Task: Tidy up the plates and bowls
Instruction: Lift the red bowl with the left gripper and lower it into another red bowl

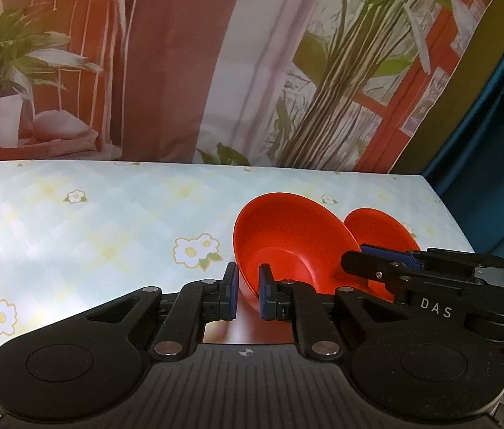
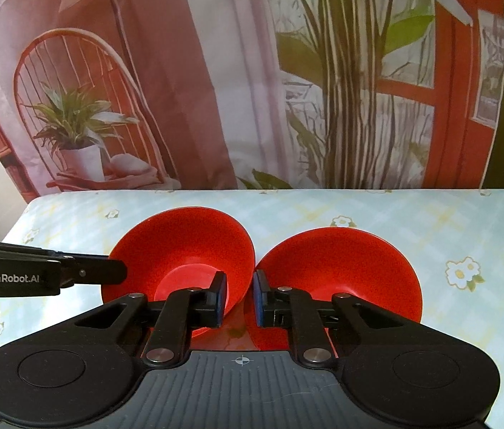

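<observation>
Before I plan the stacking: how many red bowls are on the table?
2. One red bowl sits tilted on the left gripper's side; the other bowl is beside it, at the right gripper. None looks hidden.

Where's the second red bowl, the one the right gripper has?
In the right wrist view it sits right of centre, tilted, beside the other red bowl, its near rim in the right gripper.

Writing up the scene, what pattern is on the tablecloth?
Pale green and yellow checks with white daisies on the tablecloth, clearest in the right wrist view.

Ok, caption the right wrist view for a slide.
Right gripper clamps one tilted red bowl's rim; left gripper grips the other.
</observation>
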Tool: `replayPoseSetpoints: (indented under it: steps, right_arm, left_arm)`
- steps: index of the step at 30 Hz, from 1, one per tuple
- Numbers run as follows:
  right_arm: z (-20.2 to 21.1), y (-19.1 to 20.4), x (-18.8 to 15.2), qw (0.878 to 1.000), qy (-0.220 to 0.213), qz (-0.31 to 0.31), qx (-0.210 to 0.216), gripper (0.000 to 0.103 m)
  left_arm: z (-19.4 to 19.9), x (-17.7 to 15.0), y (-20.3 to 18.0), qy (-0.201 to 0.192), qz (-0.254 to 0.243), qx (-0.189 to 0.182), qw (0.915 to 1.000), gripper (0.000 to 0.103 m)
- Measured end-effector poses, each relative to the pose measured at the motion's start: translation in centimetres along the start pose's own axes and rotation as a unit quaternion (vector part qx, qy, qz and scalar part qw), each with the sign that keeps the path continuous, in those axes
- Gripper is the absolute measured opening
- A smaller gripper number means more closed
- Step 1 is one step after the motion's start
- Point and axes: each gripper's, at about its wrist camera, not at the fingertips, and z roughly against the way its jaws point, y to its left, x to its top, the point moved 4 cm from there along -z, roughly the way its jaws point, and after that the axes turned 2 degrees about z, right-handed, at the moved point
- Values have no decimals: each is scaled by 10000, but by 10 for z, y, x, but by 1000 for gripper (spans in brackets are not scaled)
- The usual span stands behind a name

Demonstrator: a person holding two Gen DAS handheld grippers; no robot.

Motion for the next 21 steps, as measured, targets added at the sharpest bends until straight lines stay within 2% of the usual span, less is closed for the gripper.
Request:
replayPoseSetpoints:
  steps: [11,21]
  right_arm:
    - [9,0,6,9999,-137,-49,20,15]
    - [27,12,16,9996,-274,-17,59,15]
  left_arm:
    - [4,2,-1,-66,-38,-20,10000,12]
    - [33,4,-6,-217,-133,38,9997,13]
